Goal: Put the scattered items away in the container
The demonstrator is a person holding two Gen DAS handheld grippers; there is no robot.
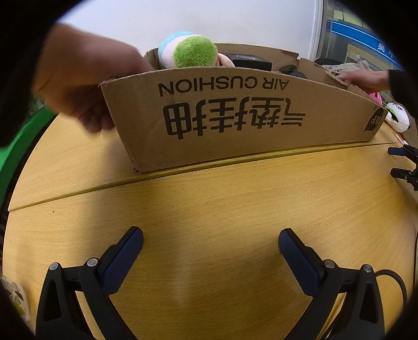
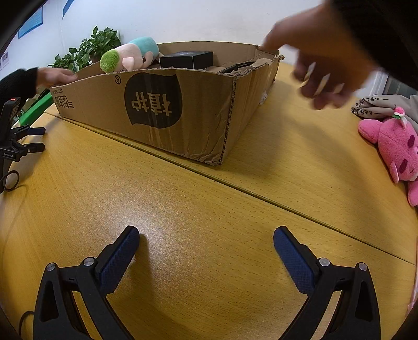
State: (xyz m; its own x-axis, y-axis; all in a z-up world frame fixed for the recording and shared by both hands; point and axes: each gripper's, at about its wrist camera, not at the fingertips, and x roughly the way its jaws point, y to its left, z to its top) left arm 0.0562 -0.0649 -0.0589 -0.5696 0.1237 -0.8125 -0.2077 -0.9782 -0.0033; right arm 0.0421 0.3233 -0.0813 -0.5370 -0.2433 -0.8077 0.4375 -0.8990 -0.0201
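On table, cardboard box holding plush toy, black case, both grippers wide, empty.

A white wall stands behind a yellow wooden table. A green plant sits in the corner.

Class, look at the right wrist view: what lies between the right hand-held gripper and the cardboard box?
Only bare wooden tabletop, crossed by a seam, between gripper and box.
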